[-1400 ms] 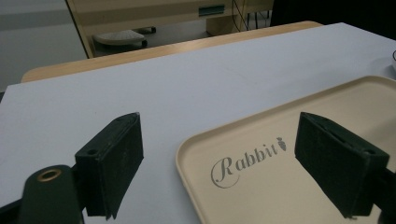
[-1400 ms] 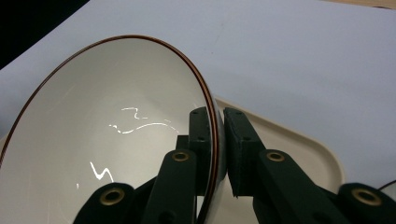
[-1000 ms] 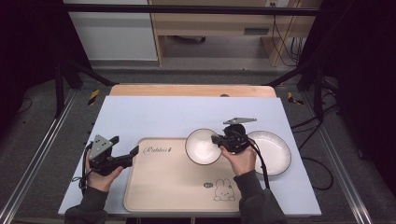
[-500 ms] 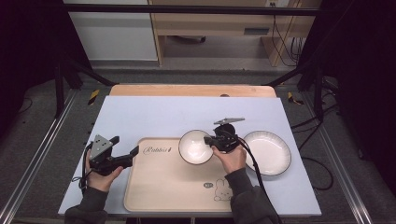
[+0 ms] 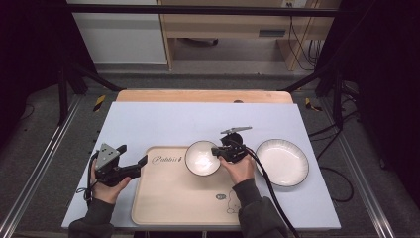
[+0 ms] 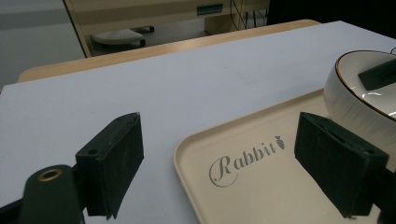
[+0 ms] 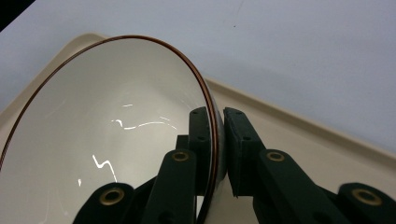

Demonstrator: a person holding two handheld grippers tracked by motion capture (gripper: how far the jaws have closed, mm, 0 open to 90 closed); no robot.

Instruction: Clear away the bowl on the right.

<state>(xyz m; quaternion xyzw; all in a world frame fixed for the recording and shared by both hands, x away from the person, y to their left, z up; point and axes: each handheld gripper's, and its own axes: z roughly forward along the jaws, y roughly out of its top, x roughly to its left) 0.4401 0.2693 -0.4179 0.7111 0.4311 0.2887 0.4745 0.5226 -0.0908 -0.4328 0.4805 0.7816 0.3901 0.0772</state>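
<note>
A: Right hand-held gripper [image 5: 216, 151] is pinching the rim of the white bowl [image 5: 202, 157], one jaw inside and one outside, clear as anything in the right gripper view.

B: And where's the bowl sitting?

A: Centre of the high view, over the upper right corner of the beige tray [image 5: 168, 198]. Whether its base is actually down on the tray I can't quite tell; the bowl looks a bit tilted from the right gripper view.

B: So how far along are we?

A: I'd say the bowl is at the tray but not let go. The white plate [image 5: 282, 161] lies on the desk [image 5: 163, 121] at centre right, off the tray, so that one may be left to do.

B: Left side?

A: Left hand-held gripper [image 5: 141, 166] has its jaws spread wide, holding nothing, parked at the tray's left edge in the lower left.

B: Any writing?

A: "Rabbit" in script on the tray, with a little carrot after it, plus a cartoon rabbit [image 5: 231, 206] printed near the lower right corner.
</note>
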